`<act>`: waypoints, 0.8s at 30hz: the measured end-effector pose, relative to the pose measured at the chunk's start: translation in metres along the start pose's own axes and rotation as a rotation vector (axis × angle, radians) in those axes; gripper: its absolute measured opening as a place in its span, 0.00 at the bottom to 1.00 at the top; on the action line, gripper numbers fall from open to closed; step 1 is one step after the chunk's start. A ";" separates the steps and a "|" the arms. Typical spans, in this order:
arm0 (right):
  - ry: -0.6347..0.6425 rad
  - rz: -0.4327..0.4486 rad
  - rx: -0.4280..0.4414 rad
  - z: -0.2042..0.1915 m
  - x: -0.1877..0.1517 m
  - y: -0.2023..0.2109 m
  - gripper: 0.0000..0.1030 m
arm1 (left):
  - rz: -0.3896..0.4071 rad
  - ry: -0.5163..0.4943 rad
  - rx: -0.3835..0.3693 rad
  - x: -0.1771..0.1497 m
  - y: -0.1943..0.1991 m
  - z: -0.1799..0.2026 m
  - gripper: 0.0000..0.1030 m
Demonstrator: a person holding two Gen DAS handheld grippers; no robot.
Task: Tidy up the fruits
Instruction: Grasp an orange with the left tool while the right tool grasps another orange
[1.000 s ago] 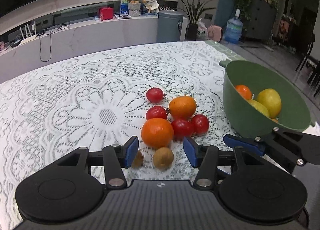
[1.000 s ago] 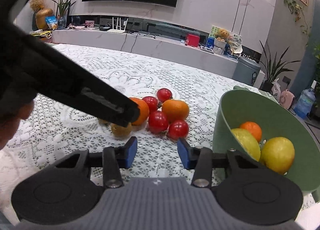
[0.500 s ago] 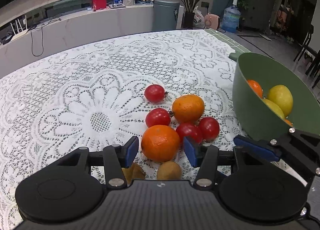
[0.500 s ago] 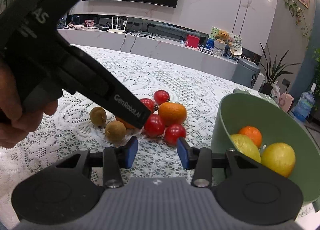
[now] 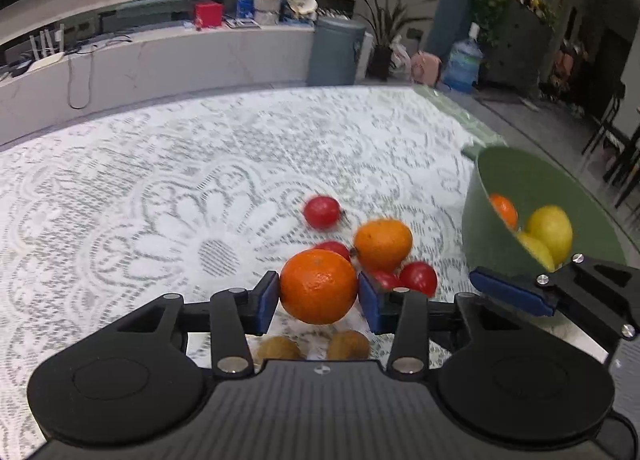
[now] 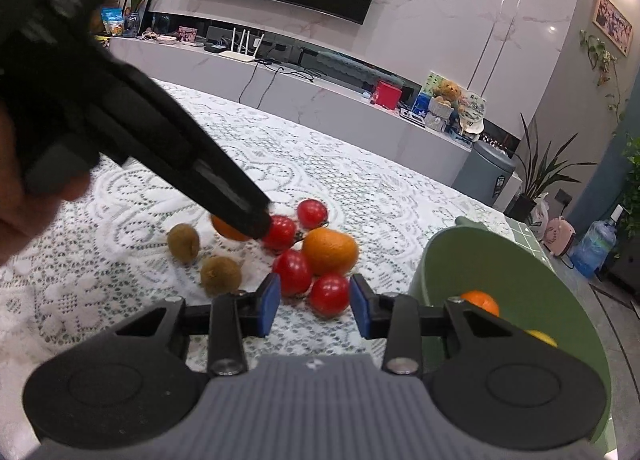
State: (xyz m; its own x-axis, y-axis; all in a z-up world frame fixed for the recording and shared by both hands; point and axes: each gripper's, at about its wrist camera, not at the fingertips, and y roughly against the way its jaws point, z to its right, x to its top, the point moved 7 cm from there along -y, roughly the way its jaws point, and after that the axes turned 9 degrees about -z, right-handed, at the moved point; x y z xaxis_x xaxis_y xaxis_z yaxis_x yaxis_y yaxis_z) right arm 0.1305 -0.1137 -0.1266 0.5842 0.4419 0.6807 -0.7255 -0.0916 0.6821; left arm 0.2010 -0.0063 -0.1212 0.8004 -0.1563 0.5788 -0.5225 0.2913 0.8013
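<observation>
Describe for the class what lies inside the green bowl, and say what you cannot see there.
Inside the green bowl sit one small orange and two yellow lemons. The bowl's near wall and the right gripper cover its bottom, so any further fruit there is hidden.

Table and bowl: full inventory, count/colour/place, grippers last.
oranges: 2, orange; one between the left gripper's pads, one loose in the pile
tomatoes: 4, red, around the loose orange
kiwis: 2, brown, nearest the left gripper
bowl: 1, green, right edge of table; visible inside: 1 orange fruit, 2 yellow fruits
tablecloth: 1, white lace
left gripper: jaws just closed onto the orange
right gripper: open, nothing held, jaws just closing
</observation>
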 end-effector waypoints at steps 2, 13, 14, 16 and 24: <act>-0.012 -0.014 0.007 0.005 0.008 -0.004 0.35 | 0.015 0.019 0.015 0.003 0.009 -0.006 0.47; -0.024 -0.254 0.254 0.029 0.058 -0.046 0.35 | 0.023 0.064 0.039 0.000 0.030 -0.026 0.47; -0.005 -0.271 0.252 0.031 0.063 -0.050 0.35 | 0.023 0.066 0.038 -0.001 0.030 -0.026 0.47; 0.036 -0.304 0.250 0.032 0.071 -0.056 0.36 | 0.022 0.067 0.036 -0.002 0.031 -0.025 0.47; 0.147 -0.448 0.267 0.032 0.080 -0.084 0.36 | 0.023 0.078 0.032 -0.006 0.034 -0.027 0.47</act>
State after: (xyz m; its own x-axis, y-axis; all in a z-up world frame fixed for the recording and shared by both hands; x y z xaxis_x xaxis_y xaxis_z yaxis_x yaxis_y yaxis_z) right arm 0.2496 -0.0988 -0.1211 0.7444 0.6080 0.2759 -0.2878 -0.0806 0.9543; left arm 0.1862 0.0302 -0.1012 0.8079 -0.0752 0.5845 -0.5492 0.2637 0.7930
